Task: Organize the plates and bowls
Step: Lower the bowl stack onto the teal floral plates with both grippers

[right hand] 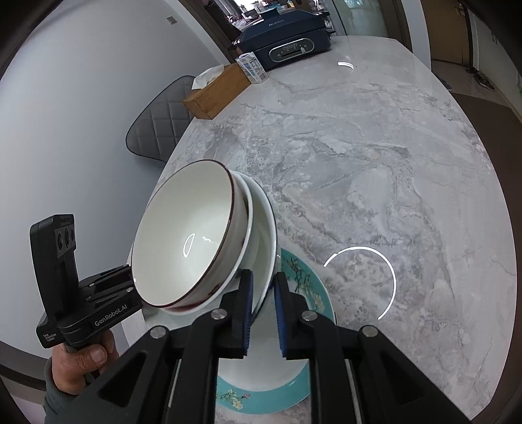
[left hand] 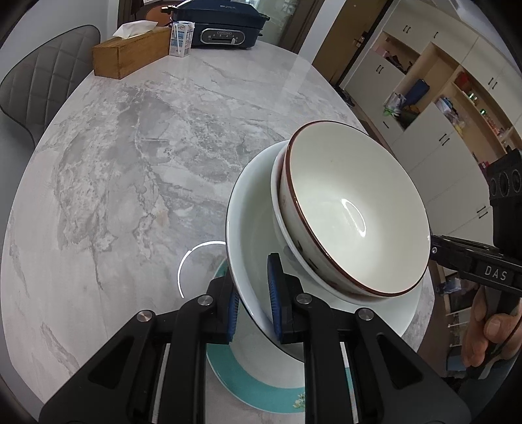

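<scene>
I have the left gripper (left hand: 254, 293) and right gripper (right hand: 262, 301) each pinching the white plate (left hand: 251, 234) rim. It carries two nested bowls (left hand: 355, 212), tilted above the teal plate (right hand: 300, 385) on the marble table (left hand: 130, 163).

Oval dining table (left hand: 137, 156), grey-white marbled top, glossy, with ring-shaped light reflections on it. At the far end stands a dark blue electric grill (left hand: 222, 24) with its lid closed and control panel facing down the table. Just beside it, toward the far left edge, a small drink carton (left hand: 181, 39) stands upright, and next to that lies a long wooden tissue box (left hand: 130, 52) with a white tissue sticking up from its top. At the near edge lies a plate with a teal rim and flower print (right hand: 303, 287), flat on the top, largely covered from view. The middle of the table shows only bare marble.
</scene>
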`<action>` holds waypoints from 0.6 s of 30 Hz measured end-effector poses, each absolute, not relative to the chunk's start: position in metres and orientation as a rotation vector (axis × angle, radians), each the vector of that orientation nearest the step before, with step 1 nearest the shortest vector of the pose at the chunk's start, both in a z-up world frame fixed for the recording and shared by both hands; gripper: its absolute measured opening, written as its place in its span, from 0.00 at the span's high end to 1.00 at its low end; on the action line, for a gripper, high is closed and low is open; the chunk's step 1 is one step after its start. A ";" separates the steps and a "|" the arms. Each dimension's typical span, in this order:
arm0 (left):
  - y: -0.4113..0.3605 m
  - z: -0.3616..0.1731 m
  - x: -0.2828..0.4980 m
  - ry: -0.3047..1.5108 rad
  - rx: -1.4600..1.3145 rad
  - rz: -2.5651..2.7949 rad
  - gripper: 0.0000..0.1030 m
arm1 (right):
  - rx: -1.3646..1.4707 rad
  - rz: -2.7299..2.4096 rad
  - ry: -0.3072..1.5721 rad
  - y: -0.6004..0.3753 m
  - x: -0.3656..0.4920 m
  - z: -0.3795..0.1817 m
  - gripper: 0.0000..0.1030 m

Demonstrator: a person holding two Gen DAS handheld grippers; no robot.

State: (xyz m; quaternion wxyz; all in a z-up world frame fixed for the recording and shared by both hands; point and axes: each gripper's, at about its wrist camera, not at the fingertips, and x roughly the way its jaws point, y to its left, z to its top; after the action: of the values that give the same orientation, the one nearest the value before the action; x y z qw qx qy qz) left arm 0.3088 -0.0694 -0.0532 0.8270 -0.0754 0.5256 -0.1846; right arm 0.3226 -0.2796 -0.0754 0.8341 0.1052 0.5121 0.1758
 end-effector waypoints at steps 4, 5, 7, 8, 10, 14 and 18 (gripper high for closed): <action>-0.070 -0.061 0.292 1.127 -0.156 -0.394 0.87 | 0.228 0.375 1.089 -0.281 0.304 -0.085 0.85; -0.070 -0.063 0.289 1.130 -0.157 -0.394 0.87 | 0.231 0.375 1.094 -0.282 0.301 -0.088 0.85; -0.072 -0.068 0.283 1.135 -0.157 -0.395 0.87 | 0.236 0.376 1.099 -0.283 0.296 -0.094 0.85; -0.072 -0.071 0.281 1.138 -0.159 -0.395 0.87 | 0.240 0.376 1.101 -0.284 0.293 -0.097 0.85; -0.073 -0.076 0.277 1.146 -0.156 -0.397 0.86 | 0.249 0.374 1.105 -0.286 0.289 -0.103 0.85; -0.075 -0.086 0.270 1.164 -0.157 -0.402 0.86 | 0.266 0.376 1.116 -0.290 0.281 -0.114 0.85; -0.075 -0.094 0.267 1.174 -0.167 -0.405 0.86 | 0.281 0.373 1.132 -0.293 0.277 -0.124 0.85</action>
State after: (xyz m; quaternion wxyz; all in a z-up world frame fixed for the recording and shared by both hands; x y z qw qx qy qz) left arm 0.2672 -0.0750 -0.0940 0.8101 -0.0782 0.5493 -0.1895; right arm 0.2772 -0.2930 -0.1243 0.8184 0.1318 0.5312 0.1750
